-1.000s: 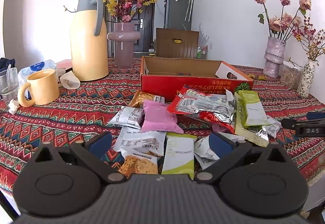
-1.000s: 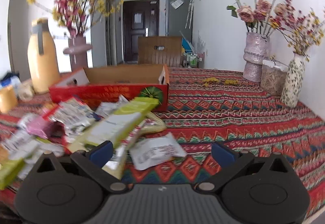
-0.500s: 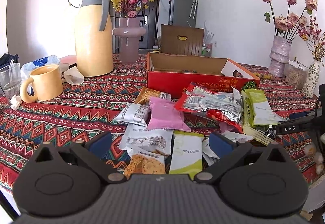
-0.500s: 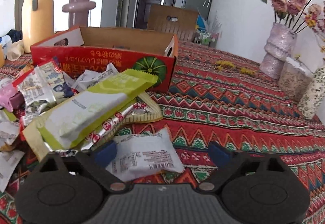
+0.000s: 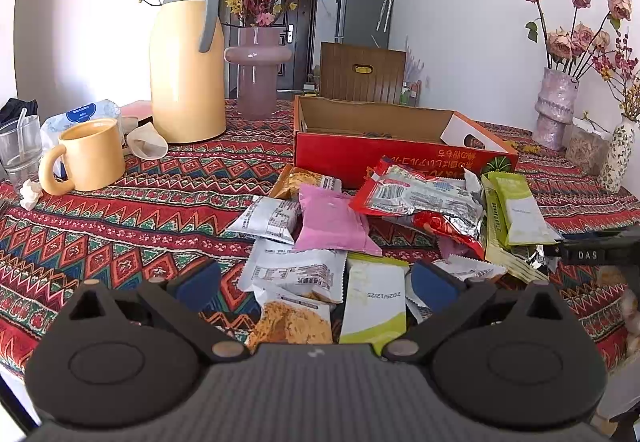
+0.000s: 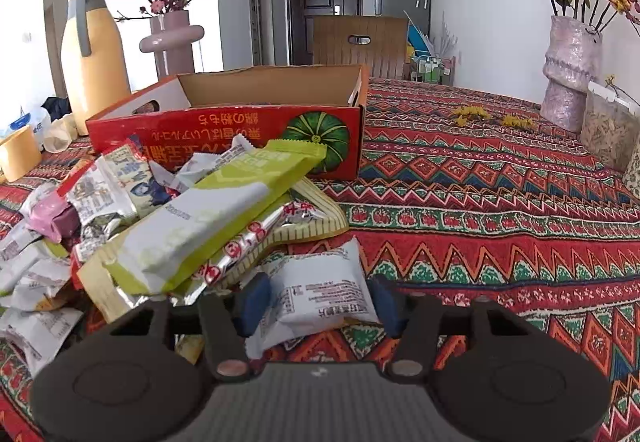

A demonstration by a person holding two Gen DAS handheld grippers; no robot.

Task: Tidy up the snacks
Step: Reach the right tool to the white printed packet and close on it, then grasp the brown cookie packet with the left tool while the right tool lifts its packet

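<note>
**White packet between the pads**

Right gripper [image 6: 318,308] narrowed around white packet [image 6: 320,292] at pile's near edge, seemingly touching, likely for lifting. Left gripper [image 5: 316,280] wide, holding nothing, above snack pile [image 5: 384,226]. Beyond, red box [image 6: 240,129] open, ready for filling.

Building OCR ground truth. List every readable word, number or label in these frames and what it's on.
"2025/12/25": upside down on the green-and-white snack packet between the left tongs.
"DAS": label on the right tongs, seen from the left wrist.
Red box: upside-down Chinese lettering, not legible to me.
White packet between the right tongs: print too small.
</note>
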